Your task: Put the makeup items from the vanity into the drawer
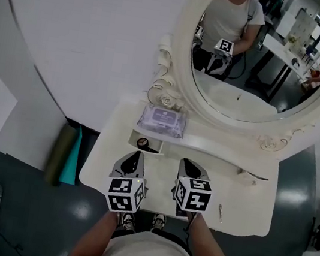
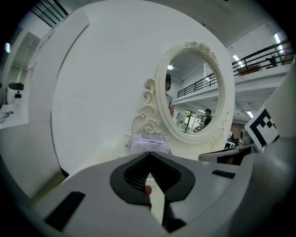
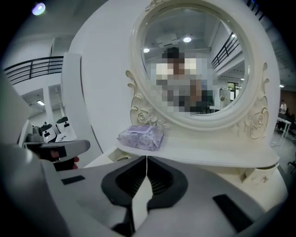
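Makeup item, head view only

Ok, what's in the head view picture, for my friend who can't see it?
The left gripper and right gripper, both shut, hover side by side over a white vanity with an oval mirror. A purple packet lies below the mirror.
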A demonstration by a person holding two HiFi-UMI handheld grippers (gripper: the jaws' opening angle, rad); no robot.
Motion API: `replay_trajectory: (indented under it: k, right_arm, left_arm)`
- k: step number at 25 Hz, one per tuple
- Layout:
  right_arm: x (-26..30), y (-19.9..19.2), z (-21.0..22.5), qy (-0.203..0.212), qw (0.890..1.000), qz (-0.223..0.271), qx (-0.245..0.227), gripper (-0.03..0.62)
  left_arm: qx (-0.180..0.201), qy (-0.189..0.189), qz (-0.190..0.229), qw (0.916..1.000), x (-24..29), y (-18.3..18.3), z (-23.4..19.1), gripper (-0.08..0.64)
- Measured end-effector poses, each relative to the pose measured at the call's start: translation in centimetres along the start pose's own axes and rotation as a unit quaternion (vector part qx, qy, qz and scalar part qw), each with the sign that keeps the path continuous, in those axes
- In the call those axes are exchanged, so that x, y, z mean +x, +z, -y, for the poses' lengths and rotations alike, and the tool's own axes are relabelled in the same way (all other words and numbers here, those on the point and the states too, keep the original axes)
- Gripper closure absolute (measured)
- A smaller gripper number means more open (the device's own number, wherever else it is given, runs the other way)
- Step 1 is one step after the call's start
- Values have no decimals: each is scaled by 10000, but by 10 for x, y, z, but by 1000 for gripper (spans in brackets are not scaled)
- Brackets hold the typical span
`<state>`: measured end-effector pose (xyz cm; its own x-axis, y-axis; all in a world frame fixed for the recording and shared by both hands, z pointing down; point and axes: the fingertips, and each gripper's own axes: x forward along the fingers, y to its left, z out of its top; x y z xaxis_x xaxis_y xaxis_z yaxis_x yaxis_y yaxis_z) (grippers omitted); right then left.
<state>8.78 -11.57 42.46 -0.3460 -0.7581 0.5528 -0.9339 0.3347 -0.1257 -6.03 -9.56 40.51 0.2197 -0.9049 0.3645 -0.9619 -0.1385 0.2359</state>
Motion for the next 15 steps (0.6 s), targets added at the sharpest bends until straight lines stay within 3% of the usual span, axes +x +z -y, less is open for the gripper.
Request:
replay_trajectory:
  k: [15]
  right_arm:
    - [-15,-14,24,-133,9997,-7,193,571]
  left_arm:
    - [203,-134,-151,9996,3,-13,26,551]
